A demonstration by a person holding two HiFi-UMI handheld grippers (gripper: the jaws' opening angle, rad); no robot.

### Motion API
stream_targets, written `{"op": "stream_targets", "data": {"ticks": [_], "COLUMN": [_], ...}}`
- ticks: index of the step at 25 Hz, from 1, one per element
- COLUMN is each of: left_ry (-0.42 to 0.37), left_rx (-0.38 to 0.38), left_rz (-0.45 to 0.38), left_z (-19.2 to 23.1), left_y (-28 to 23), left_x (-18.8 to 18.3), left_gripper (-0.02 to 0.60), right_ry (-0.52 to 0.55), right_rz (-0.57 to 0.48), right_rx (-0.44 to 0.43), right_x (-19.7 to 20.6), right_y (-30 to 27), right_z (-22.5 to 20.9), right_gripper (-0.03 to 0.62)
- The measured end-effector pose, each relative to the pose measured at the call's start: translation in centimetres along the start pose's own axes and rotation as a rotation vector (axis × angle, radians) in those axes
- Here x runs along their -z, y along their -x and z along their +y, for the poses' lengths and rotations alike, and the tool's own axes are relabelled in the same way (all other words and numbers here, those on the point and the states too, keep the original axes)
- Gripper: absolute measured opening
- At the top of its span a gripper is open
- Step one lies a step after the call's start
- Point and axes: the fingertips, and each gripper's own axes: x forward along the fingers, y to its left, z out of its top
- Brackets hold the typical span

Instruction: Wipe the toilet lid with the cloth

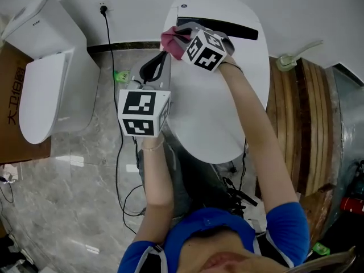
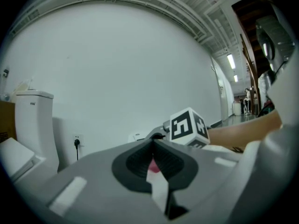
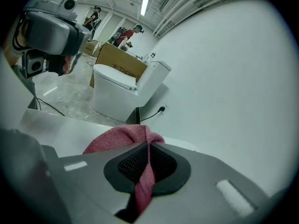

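My right gripper [image 1: 175, 37] is clamped on the cloth [image 1: 169, 40] at the rear left of the toilet lid [image 1: 227, 112], just in front of the black bar [image 1: 219, 28] that runs across the back of the seat. In the right gripper view the jaws are pressed together on a fold of it: the cloth [image 3: 122, 139] is rose-pink with a fine, fuzzy nap. One strip is pinched flat and runs down the slot between the dark ribbed pads [image 3: 163, 164], while the rest bunches into a soft rounded lump beyond the tips. That lump sits low against the white surface, though I cannot tell whether it actually presses on it.

My left gripper [image 1: 154, 66] hangs off the lid's left edge, over the grey marble floor [image 1: 85, 169] and apart from the cloth. Its own view shows the jaws closed tip to tip with nothing between them — only a sliver of pink shows through the gap lower down, from the cloth beyond.

A second white toilet [image 1: 45, 95] stands well to the left beside a cardboard box [image 1: 11, 95], and a black cord [image 1: 109, 38] drops from a wall socket between the two toilets.
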Motion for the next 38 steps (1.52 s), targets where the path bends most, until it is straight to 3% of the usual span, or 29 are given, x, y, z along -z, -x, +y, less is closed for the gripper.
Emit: {"op": "stream_targets", "data": {"ticks": [28, 38], "left_ry": [-0.064, -0.080], "left_rx": [0.075, 0.076], "left_rz": [0.076, 0.051], "left_z": [-4.8, -5.5], "left_y": [-2.8, -3.2], "left_x": [2.4, 1.9], "left_gripper": [0.003, 0.003], "right_ry": [-0.089, -0.108], "right_rz": [0.021, 0.015], "right_rx": [0.037, 0.030], "right_x": [5.9, 7.8], "right_y": [4.7, 6.0], "right_z": [-1.4, -2.1], "right_gripper": [0.011, 0.011]}}
